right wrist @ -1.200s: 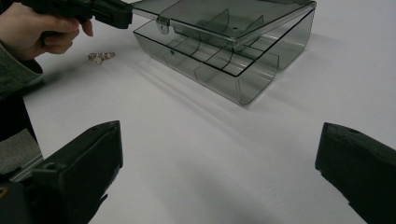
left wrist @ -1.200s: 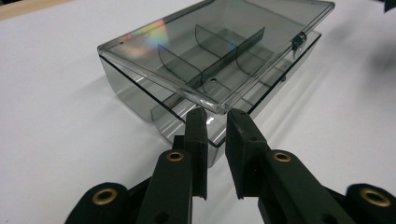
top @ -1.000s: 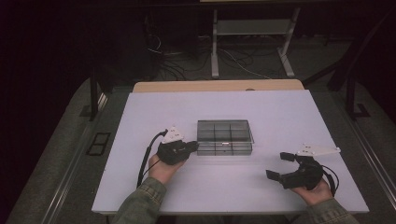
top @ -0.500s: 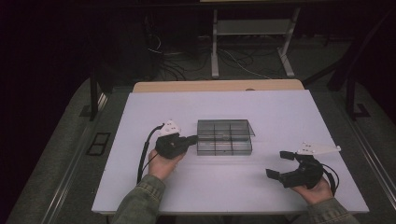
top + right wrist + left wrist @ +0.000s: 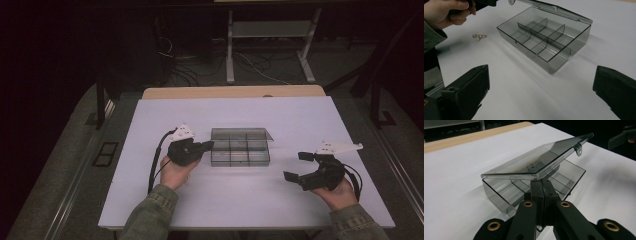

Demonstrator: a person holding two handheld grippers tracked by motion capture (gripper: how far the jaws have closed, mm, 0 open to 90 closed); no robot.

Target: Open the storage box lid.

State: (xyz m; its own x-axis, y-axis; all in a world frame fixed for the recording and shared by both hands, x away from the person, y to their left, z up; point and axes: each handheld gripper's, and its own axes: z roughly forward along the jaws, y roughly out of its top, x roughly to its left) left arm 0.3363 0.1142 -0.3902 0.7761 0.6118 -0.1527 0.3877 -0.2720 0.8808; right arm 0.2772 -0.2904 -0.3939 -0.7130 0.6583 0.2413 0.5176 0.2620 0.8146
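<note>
Overhead, left tongs (image 5: 209,146) pinch the box lid (image 5: 536,162) on the white table (image 5: 300,120); right tongs (image 5: 298,166) gape.

One camera is sitting high above the near edge of the white table (image 5: 300,120), looking forward and down, taking in the whole tabletop and the dark floor beyond it. A second is riding low on the left gripper (image 5: 541,185), peering along its black jaws, very close to the smoky plastic box (image 5: 499,191) and its raised lid (image 5: 536,161). A third is riding on the right gripper (image 5: 541,92), looking across the table from somewhat farther off, slightly downward into the box's compartments. All three are sharing that box (image 5: 240,152) and the tabletop around it; the right gripper view is also catching the person's left hand (image 5: 445,12).
</note>
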